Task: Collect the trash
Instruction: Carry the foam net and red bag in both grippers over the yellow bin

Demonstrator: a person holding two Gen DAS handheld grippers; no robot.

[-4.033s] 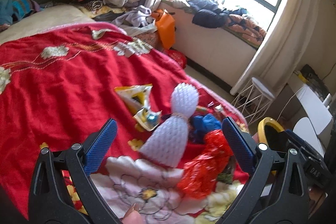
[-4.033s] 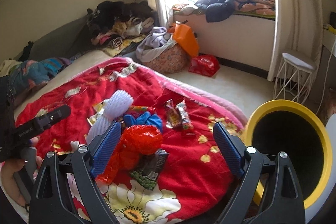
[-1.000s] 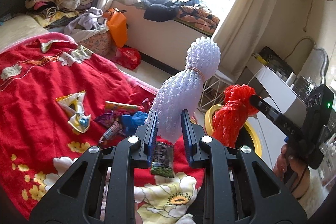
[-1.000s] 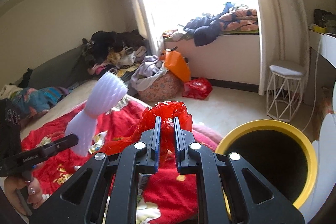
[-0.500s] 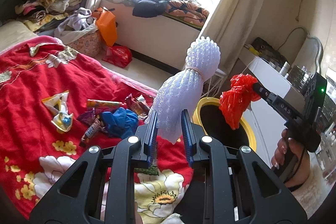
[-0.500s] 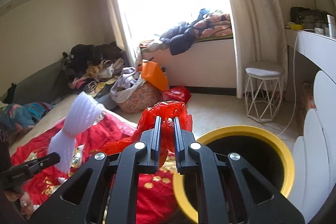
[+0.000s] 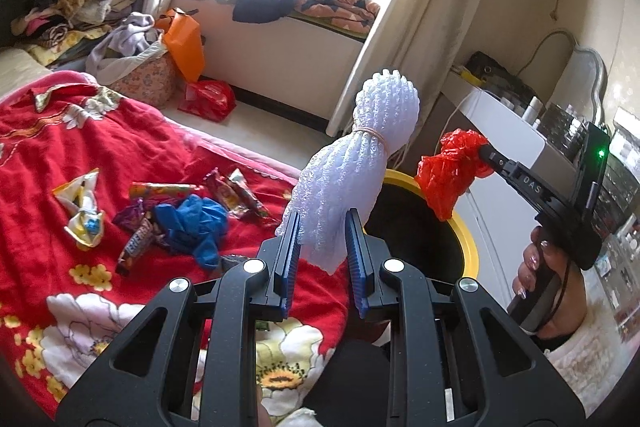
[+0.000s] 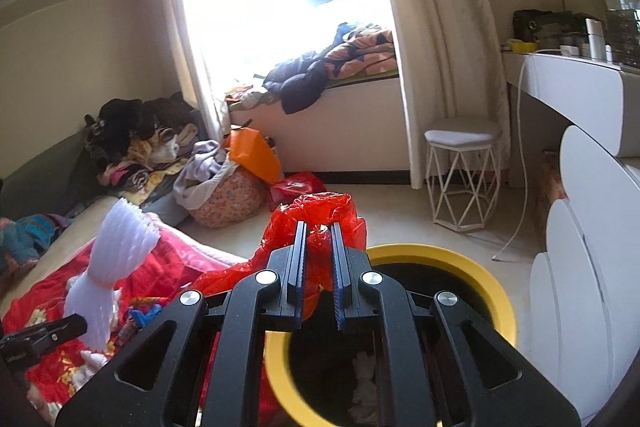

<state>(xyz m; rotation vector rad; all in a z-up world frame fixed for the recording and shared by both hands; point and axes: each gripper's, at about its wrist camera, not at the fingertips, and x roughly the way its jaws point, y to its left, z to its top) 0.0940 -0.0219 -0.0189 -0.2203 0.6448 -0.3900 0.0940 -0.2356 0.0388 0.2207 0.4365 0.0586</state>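
My left gripper [image 7: 323, 227] is shut on a white foam net sleeve [image 7: 352, 163], held upright above the bed's edge; the sleeve also shows in the right wrist view [image 8: 112, 259]. My right gripper [image 8: 318, 239] is shut on a crumpled red plastic bag [image 8: 320, 215], held over the yellow-rimmed black bin [image 8: 460, 263]. In the left wrist view the red bag [image 7: 452, 167] hangs over the bin [image 7: 468, 247]. Snack wrappers [image 7: 236, 191], a blue glove [image 7: 196, 223] and a yellow wrapper [image 7: 84, 211] lie on the red blanket [image 7: 48, 155].
A white wire stool [image 8: 464, 171] stands by the curtain. A white desk [image 8: 576, 79] is at the right. A laundry basket [image 8: 228, 199], an orange bag [image 8: 252, 151] and a red bag [image 8: 296, 187] sit on the floor by the window bench.
Both grippers closed on their items 4 s ago and lifted them off the bed. Over the last second both swung right, toward the bin; the red bag now hangs over its opening.
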